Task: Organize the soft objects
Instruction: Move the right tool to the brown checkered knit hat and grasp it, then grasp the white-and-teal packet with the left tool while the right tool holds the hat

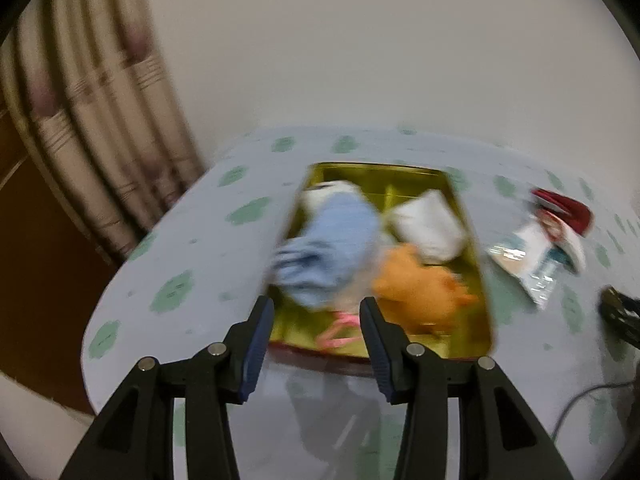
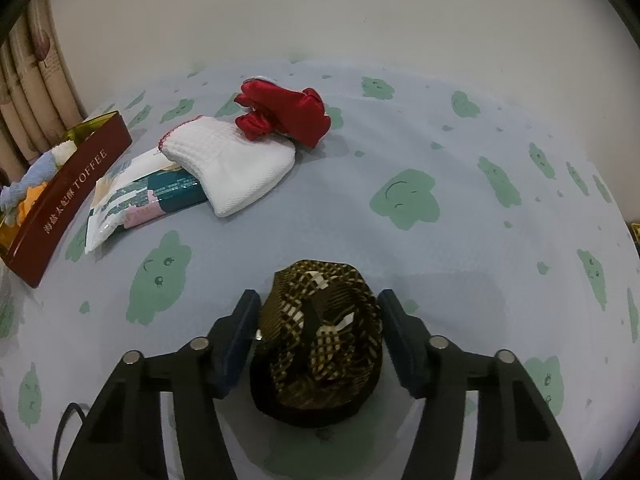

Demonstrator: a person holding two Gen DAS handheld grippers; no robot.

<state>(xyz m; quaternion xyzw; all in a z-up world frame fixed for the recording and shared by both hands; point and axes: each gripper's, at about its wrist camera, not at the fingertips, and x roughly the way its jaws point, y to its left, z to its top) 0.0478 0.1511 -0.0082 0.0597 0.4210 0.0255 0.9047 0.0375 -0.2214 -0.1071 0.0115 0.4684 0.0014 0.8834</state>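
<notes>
Plainly, the right gripper (image 2: 318, 326) stands spread around a brown plaid fabric bundle (image 2: 320, 344) on the tablecloth (image 2: 460, 240), a finger on either side with a gap visible at the right, so it looks poised to pinch rather than gripping yet. Beyond it lie a white sock (image 2: 236, 166) over a teal packet (image 2: 144, 196) whose print is too small to read, and red satin cloth (image 2: 284, 114) behind. At far left sits the maroon tin (image 2: 68, 204), lettered "TOFFEE" after some Chinese characters. The left gripper (image 1: 316, 322) hangs released and empty near the tin's (image 1: 486, 300) near rim, where a blue cloth (image 1: 332, 248), an orange plush (image 1: 420, 284) and a white pouch (image 1: 430, 226) are already gathered, blurred.
</notes>
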